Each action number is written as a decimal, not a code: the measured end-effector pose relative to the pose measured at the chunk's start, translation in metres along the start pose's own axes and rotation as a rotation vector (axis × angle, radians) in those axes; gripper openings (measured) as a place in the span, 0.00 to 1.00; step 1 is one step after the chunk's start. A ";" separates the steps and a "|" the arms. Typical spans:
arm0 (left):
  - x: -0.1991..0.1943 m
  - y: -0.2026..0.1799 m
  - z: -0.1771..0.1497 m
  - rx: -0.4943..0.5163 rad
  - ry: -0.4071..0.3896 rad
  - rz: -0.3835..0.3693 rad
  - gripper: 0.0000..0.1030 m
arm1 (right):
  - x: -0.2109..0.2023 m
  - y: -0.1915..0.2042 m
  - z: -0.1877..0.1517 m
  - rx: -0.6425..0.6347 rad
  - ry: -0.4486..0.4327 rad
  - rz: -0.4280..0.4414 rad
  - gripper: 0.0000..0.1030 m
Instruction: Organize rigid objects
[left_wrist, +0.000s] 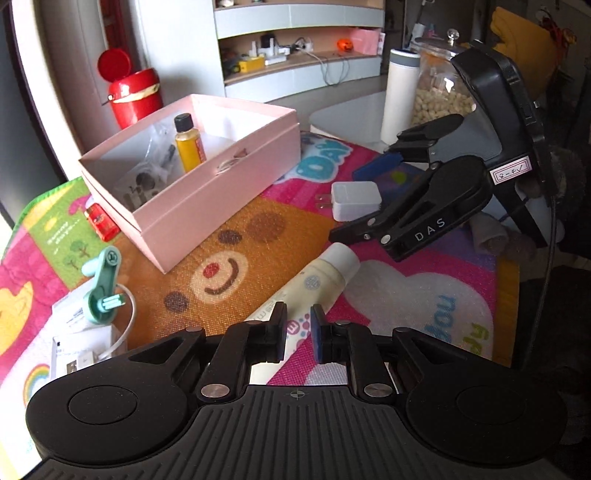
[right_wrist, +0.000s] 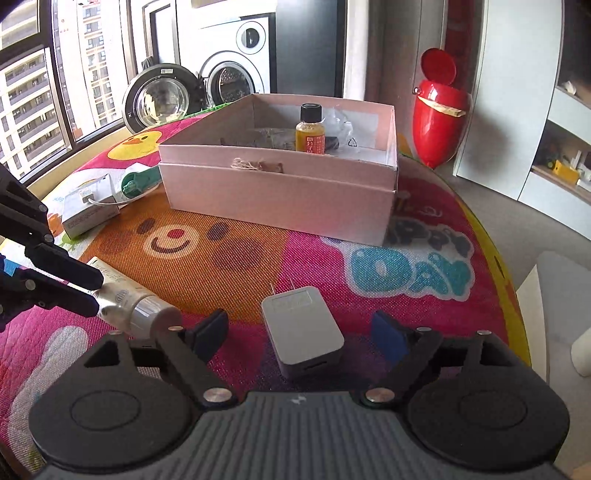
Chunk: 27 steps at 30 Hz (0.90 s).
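A pink box (left_wrist: 207, 192) stands on the colourful mat and holds a small yellow bottle (left_wrist: 189, 144) and plastic-wrapped items; it also shows in the right wrist view (right_wrist: 280, 192). A white tube (left_wrist: 314, 284) lies on the mat. My left gripper (left_wrist: 298, 332) has its fingers narrowly apart around the tube's lower end, in the right wrist view (right_wrist: 90, 291) too. A white charger plug (right_wrist: 303, 332) lies flat between the wide-open fingers of my right gripper (right_wrist: 301, 336). The charger (left_wrist: 354, 201) and right gripper (left_wrist: 369, 192) also show in the left wrist view.
A teal clip (left_wrist: 103, 288) with a white cable lies on a small white carton (right_wrist: 88, 206) at the mat's left. A red item (left_wrist: 101, 221) sits beside the box. A red bin (right_wrist: 439, 110), white flask (left_wrist: 400, 96) and glass jar (left_wrist: 439, 85) stand beyond the mat.
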<state>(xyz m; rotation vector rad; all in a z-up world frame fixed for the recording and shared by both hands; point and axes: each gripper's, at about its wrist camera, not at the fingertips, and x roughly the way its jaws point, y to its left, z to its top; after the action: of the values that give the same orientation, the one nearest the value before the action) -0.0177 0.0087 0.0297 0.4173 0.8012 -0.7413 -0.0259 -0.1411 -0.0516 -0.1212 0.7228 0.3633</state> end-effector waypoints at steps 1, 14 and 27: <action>0.002 -0.002 0.002 -0.004 -0.004 0.031 0.20 | 0.000 0.000 -0.001 0.000 -0.006 0.000 0.86; 0.026 0.005 0.025 -0.044 -0.008 0.010 0.51 | -0.002 -0.001 -0.007 0.014 -0.034 0.001 0.93; 0.053 0.014 0.037 -0.023 0.022 0.086 0.49 | -0.003 -0.001 -0.008 0.010 -0.040 0.014 0.96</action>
<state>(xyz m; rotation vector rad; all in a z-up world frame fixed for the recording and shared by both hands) 0.0354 -0.0271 0.0137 0.4375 0.8072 -0.6480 -0.0326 -0.1448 -0.0556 -0.0997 0.6865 0.3743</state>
